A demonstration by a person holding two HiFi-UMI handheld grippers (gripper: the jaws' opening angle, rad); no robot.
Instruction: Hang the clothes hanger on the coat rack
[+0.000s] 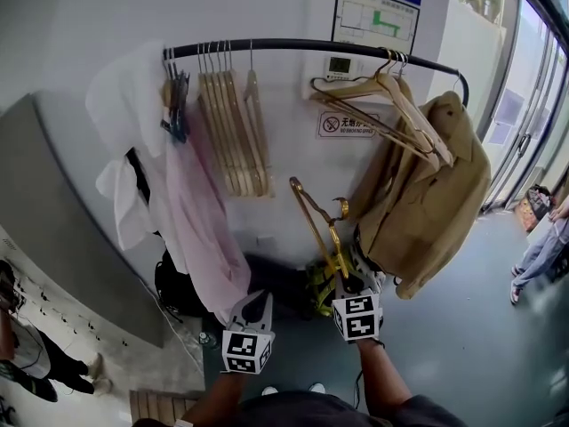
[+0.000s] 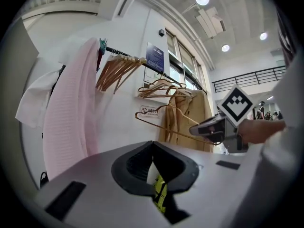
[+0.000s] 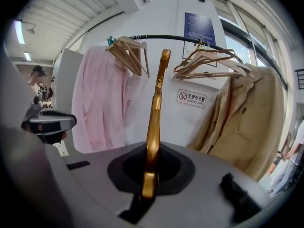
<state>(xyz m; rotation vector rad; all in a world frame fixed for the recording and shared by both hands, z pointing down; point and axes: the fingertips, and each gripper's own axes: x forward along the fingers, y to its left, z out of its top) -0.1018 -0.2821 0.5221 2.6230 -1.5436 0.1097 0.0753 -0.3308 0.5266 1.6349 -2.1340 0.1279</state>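
A black coat rack rail [image 1: 293,44] runs along the white wall, carrying several wooden hangers [image 1: 233,132], a pink garment [image 1: 204,229] and a tan jacket [image 1: 436,185]. My right gripper [image 1: 349,278] is shut on a gold hanger [image 1: 316,225], held upright below the bare stretch of rail between the wooden hangers and the jacket. In the right gripper view the gold hanger [image 3: 159,94] rises from my right gripper [image 3: 152,148] toward the rail [image 3: 166,37]. My left gripper [image 1: 253,312] hovers lower left of it, shut and empty, also seen in its own view [image 2: 152,148].
A white garment [image 1: 124,105] hangs at the rail's left end beside a grey panel [image 1: 62,221]. A black bag [image 1: 178,287] and a yellow-green item [image 1: 318,290] lie on the floor under the rack. Glass doors [image 1: 524,105] and a person's legs [image 1: 538,247] are at the right.
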